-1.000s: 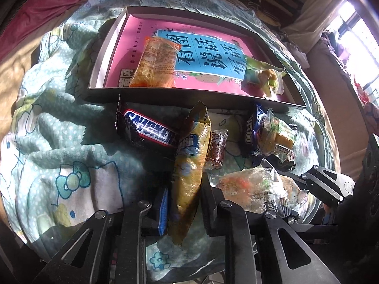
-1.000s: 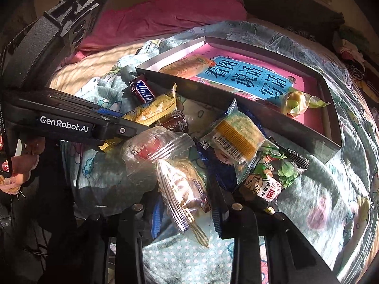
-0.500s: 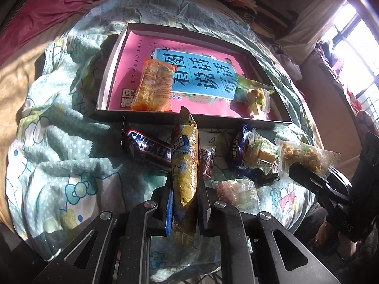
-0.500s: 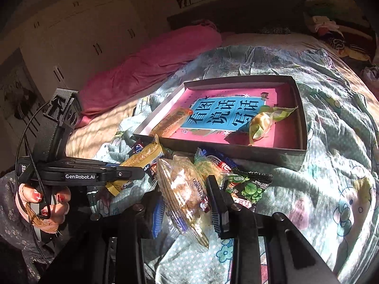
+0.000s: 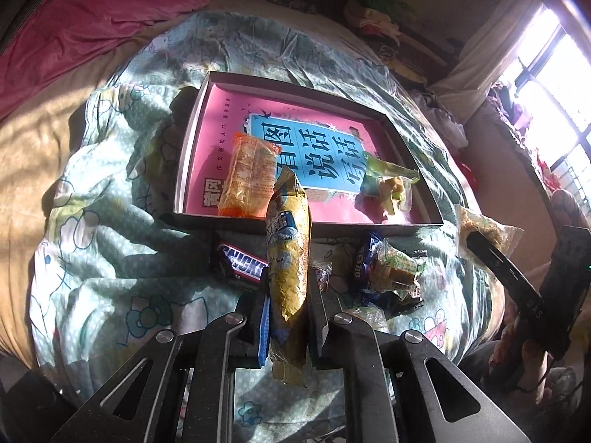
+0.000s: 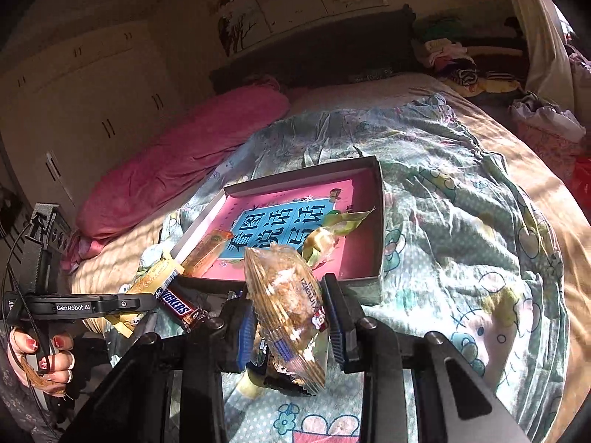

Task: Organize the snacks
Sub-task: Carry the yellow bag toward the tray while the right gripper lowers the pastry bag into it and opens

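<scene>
The long yellow snack packet [image 5: 287, 258] is held between the fingers of the left claw [image 5: 288, 295], and compared with one second ago it is lifted off the bedspread [image 5: 110, 258]; its far end now stands before the near wall of the box [image 5: 314, 227] instead of lying among the loose snacks. The clear packet with a brown cake [image 6: 288, 306] is clamped in the right claw [image 6: 291, 317]. A second ago it was low among the other snacks, now it is raised above them and the right claw looks toward the box from the near side. In the left wrist view this claw and its packet appear at the right edge, well apart from the box.

The box is a shallow cardboard tray with a pink and blue printed bottom, and it lies on the bedspread. Inside it, at the left, is an orange packet [image 5: 249, 175]; at the right is a crumpled yellow-green wrapper [image 5: 388, 184]. Both are in the same places as before.

Just near the box, on the bedspread, the Snickers bar [image 5: 240, 264] lies to the left of the held yellow packet. To the right are a blue packet [image 5: 364, 258] and a clear packet with a green label [image 5: 397, 267], touching each other. A person's hand [image 6: 44, 354] holds the left claw's handle.
</scene>
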The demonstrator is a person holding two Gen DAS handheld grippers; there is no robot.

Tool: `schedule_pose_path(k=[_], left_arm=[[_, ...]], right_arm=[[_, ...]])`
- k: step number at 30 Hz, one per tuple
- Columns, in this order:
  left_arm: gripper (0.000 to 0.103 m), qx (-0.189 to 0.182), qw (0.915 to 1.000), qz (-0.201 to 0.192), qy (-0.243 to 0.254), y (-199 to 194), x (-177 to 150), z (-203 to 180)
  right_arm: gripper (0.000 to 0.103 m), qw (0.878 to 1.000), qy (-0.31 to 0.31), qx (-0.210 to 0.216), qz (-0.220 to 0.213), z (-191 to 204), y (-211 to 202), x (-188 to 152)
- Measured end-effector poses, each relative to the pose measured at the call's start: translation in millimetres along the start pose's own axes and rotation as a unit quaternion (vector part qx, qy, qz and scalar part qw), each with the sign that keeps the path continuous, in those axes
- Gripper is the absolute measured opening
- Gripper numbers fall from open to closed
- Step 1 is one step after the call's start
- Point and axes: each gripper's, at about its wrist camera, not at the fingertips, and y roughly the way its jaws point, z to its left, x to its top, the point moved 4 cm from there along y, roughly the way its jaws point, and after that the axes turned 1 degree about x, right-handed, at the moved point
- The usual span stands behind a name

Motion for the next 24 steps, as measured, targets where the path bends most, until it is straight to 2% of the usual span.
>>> schedule_pose_path(k=[14, 24], left_arm=[[0.015, 0.009, 0.9987, -0.039, -0.031, -22, 20, 25], [0.015, 0.013, 0.9984, -0.044, -0.032, -21, 22, 26]], right_arm=[[0.034, 1.000, -0.002, -0.011, -0.011, -3, 2, 7], [0.034, 1.000, 0.006, -0.018, -0.018, -9, 4, 11]])
